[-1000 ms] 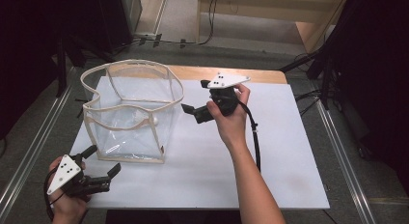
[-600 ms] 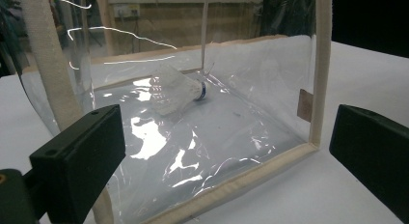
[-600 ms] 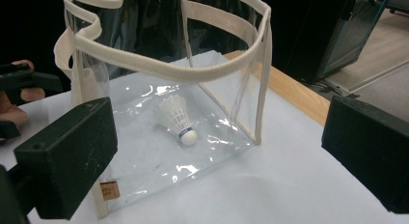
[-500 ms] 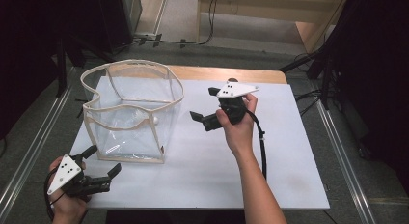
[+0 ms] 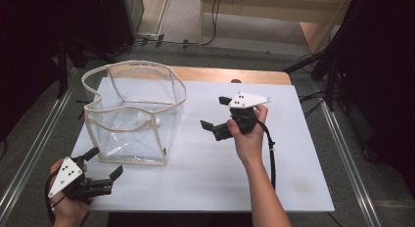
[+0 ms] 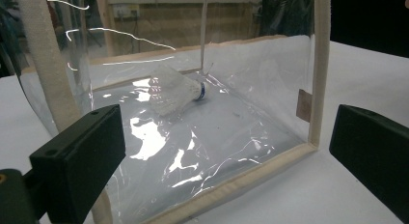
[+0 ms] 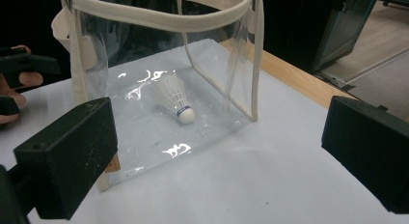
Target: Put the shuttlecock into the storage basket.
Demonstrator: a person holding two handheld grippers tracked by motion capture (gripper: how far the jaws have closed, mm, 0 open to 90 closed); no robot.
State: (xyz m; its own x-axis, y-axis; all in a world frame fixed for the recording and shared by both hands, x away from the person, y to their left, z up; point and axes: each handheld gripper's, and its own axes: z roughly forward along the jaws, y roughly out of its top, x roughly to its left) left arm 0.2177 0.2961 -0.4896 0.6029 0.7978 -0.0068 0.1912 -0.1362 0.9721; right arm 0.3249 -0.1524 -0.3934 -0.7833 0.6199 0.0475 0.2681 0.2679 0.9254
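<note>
We hold each hand-held gripper, left (image 5: 103, 169) and right (image 5: 215, 115), jaws apart, the clear bag (image 5: 169, 97) with its shuttlecock (image 7: 176, 101) ahead of both.

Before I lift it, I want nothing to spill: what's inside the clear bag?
One white shuttlecock lies on its side on the bottom of the clear bag. The walls are see-through, so nothing inside is covered.

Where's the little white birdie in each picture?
High view: shuttlecock left of centre, lying on the floor of the clear bag.
Left gripper view: shuttlecock upper middle, cork pointing right.
Right gripper view: shuttlecock centre, cork nearest the camera.
Shared landmark: the bag's cream trim.
</note>
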